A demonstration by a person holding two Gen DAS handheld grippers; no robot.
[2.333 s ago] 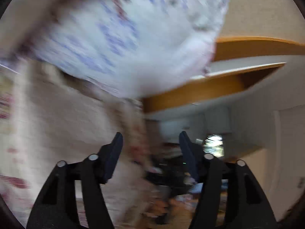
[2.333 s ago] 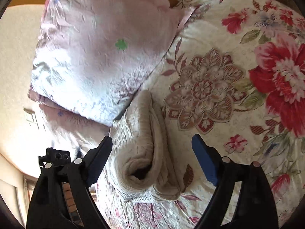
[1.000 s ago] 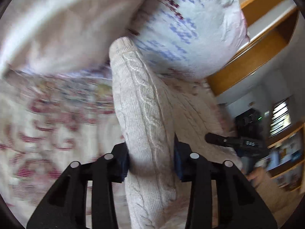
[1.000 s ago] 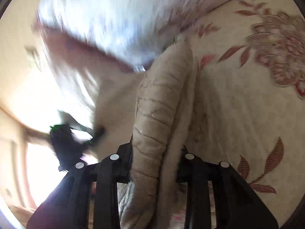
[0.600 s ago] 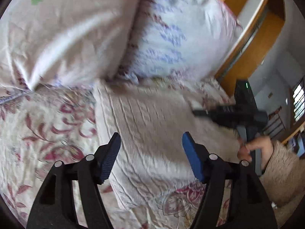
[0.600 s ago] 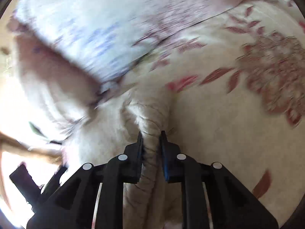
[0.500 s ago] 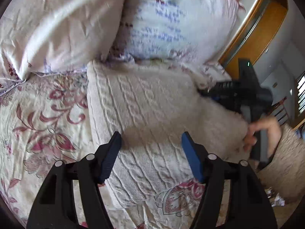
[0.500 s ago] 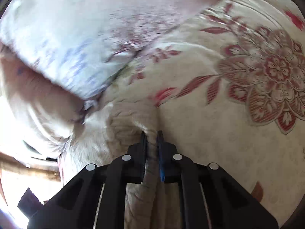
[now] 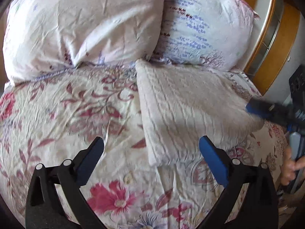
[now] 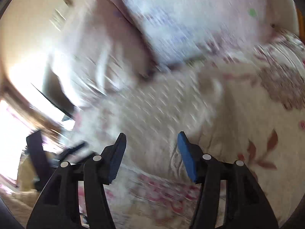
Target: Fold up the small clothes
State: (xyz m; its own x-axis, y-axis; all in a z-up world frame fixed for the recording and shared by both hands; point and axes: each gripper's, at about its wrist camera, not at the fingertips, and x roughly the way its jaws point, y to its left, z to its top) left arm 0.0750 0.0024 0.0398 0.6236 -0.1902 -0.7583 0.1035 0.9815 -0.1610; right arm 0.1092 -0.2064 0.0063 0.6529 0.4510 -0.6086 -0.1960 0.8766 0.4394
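A cream cable-knit sweater lies folded flat as a rectangle on the floral bedspread, just below the pillows. My left gripper is open and empty, held above the sweater's near left corner. The right gripper shows in the left wrist view at the sweater's right edge. In the blurred right wrist view the right gripper is open and empty over the sweater.
Two pillows stand behind the sweater: a pale pink one and a white one with blue print. A wooden headboard runs along the right. The bed's edge is at the right, near the person's hand.
Both grippers were shut on the sweater a second ago. The left let go first, then the right opened; the sweater now lies flat and both grippers have drawn back.
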